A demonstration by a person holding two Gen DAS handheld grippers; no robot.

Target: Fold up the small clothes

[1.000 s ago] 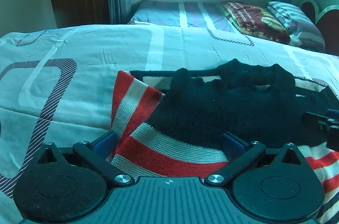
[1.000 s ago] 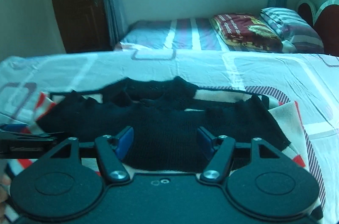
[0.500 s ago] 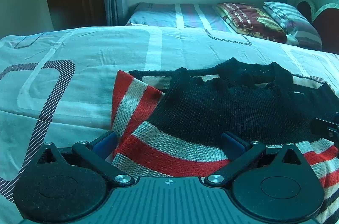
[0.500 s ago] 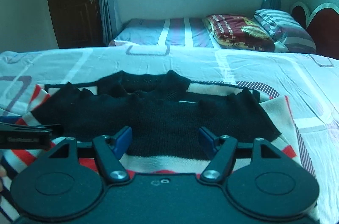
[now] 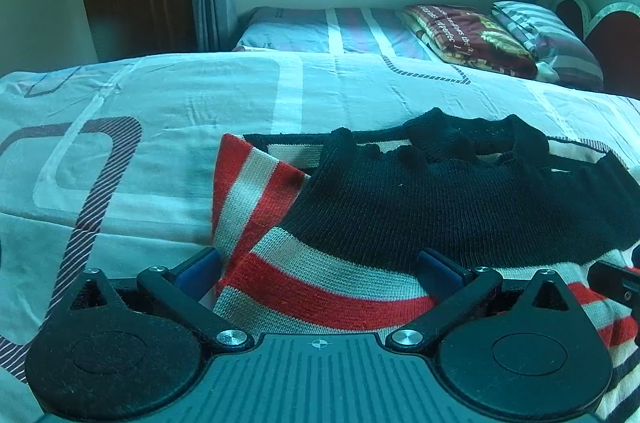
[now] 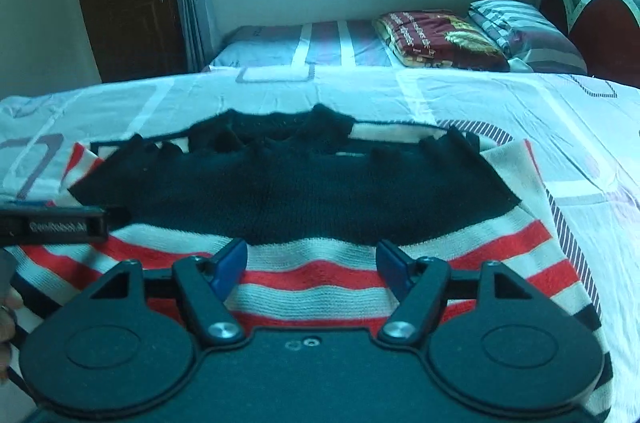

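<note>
Both claws, left (image 5: 320,269) and right (image 6: 312,261), gape released over the sweater (image 5: 440,207); only the right view shows its right edge.

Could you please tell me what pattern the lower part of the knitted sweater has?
Red and cream horizontal stripes below the black upper part of the sweater, clearest in the right wrist view.

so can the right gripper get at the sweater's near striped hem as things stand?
Probably yes: the right gripper hangs open just over the sweater, striped hem between its fingers, nothing covering it. The left gripper sits off to the side.

both wrist views look down-forward, close — sharing the sweater (image 5: 400,207) and bed (image 6: 480,95).
</note>
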